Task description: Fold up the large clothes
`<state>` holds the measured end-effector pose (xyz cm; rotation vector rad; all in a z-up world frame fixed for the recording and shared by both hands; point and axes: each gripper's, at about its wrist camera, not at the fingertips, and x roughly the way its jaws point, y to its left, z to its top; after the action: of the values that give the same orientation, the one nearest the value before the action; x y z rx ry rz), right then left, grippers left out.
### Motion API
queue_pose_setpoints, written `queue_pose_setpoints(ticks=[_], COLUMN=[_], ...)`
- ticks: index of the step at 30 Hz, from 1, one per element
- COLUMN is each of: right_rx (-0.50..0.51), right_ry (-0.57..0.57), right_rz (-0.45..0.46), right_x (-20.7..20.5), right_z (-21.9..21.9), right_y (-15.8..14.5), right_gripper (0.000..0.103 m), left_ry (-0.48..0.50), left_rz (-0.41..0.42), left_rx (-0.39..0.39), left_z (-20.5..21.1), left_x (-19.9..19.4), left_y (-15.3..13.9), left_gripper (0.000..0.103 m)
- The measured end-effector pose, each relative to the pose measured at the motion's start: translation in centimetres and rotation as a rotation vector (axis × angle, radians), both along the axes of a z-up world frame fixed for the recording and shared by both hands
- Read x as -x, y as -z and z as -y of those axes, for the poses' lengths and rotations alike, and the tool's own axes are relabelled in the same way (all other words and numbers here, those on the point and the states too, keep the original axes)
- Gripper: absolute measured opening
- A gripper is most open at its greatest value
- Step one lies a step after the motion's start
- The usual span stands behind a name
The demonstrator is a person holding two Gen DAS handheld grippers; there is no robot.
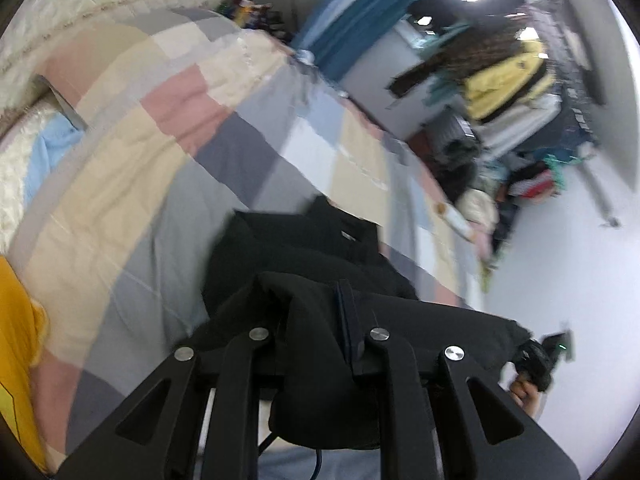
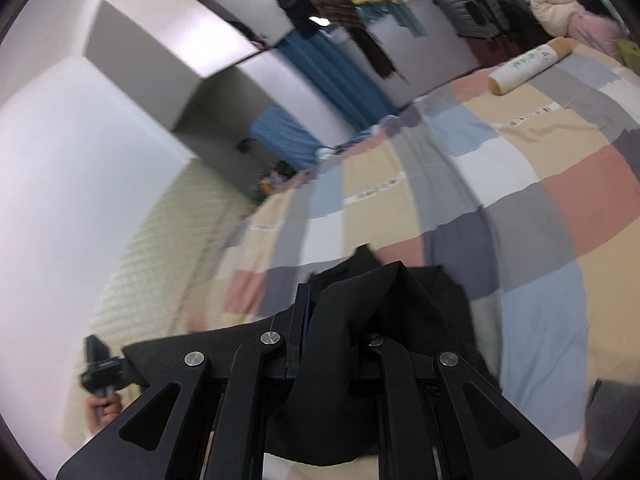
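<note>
A large black garment (image 1: 304, 256) hangs over the patchwork quilt (image 1: 132, 184) on the bed. My left gripper (image 1: 320, 320) is shut on one bunched edge of it, cloth draped over the fingers. My right gripper (image 2: 332, 320) is shut on another edge of the black garment (image 2: 380, 304), held above the quilt (image 2: 540, 208). The right gripper and hand show at the right edge of the left wrist view (image 1: 536, 364); the left gripper shows at the lower left of the right wrist view (image 2: 100, 372). The fabric stretches between them.
A white bottle (image 2: 528, 66) lies on the far corner of the quilt. A yellow cloth (image 1: 16, 352) is at the left. A rack of hanging clothes (image 1: 504, 80) and a blue curtain (image 2: 332, 76) stand past the bed. A padded headboard (image 1: 100, 4) lines the wall.
</note>
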<state>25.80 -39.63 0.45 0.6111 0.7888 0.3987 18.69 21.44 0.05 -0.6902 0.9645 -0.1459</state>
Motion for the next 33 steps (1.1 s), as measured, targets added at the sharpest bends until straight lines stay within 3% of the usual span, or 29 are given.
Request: queue_pose_setpoints(ticks=[7, 13, 17, 26, 33], right_rx=[0.199, 0.371, 0.443, 0.525, 0.482], right_ry=[0.049, 0.039, 0.037, 0.033, 0.02], right_rz=[-0.091, -0.147, -0.2, -0.321, -0.355], right_x=[-7.8, -12.5, -15.5, -20.6, -20.4], right_z=[-2.5, -5.0, -6.5, -8.9, -8.3], right_y=[3.7, 7.8, 11.1, 17.1, 18.6], right_gripper=[0.008, 0.008, 0.006, 0.005, 0.005], left_ry=[-0.117, -0.119, -0.108, -0.044, -0.038], left_rz=[-0.067, -0.139, -0.201, -0.285, -0.303], left_rx=[-0.198, -0.36, -0.402, -0.547, -0.553], left_z=[2.1, 4.0, 4.8, 7.5, 8.1], left_x=[-7.8, -13.2, -16.4, -21.8, -22.7], left_y=[3.2, 7.0, 9.6, 14.0, 15.3], left_gripper=[0.019, 0.019, 0.019, 0.019, 0.019])
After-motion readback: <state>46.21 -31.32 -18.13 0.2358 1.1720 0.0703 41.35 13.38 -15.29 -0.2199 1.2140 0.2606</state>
